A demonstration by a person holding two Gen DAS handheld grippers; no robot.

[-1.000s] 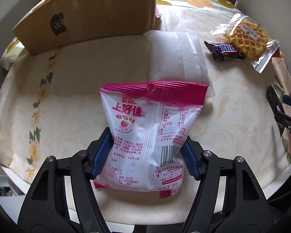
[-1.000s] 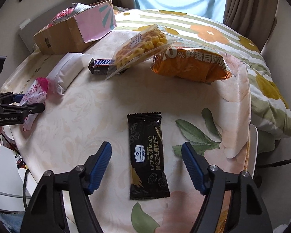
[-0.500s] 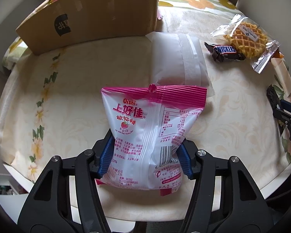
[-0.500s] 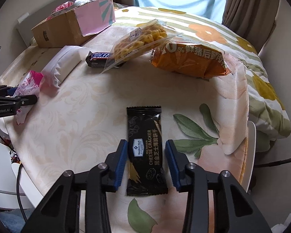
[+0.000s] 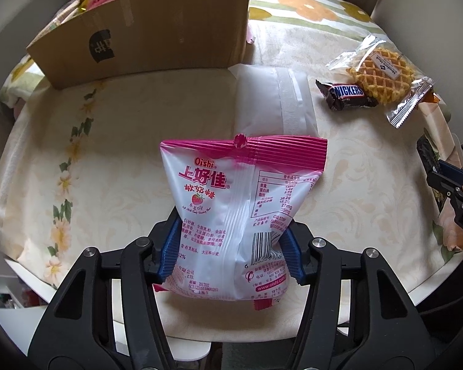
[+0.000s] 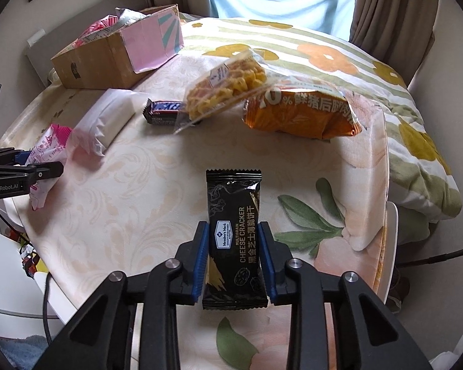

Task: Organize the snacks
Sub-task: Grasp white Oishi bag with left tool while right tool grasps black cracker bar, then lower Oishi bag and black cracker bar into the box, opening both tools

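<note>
The left hand-held gripper (image 5: 231, 248) is clamped on the lower half of a pink-and-white "Oishi" candy bag (image 5: 242, 212), and the right hand-held gripper (image 6: 234, 257) pinches one black Member's Mark packet (image 6: 234, 240) reading "MULTIGRAIN CHEESE CRACKER" by its long edges. Farther along the counter (image 6: 145, 191) lie one "SNICKERS" bar (image 5: 347, 94), one clear-wrapped waffle (image 5: 382, 75) overlapping its end, one plain white pouch (image 5: 274, 98) and one orange chip bag (image 6: 302, 114). Behind them stands one cardboard box (image 5: 145, 30) holding more packets.
</note>
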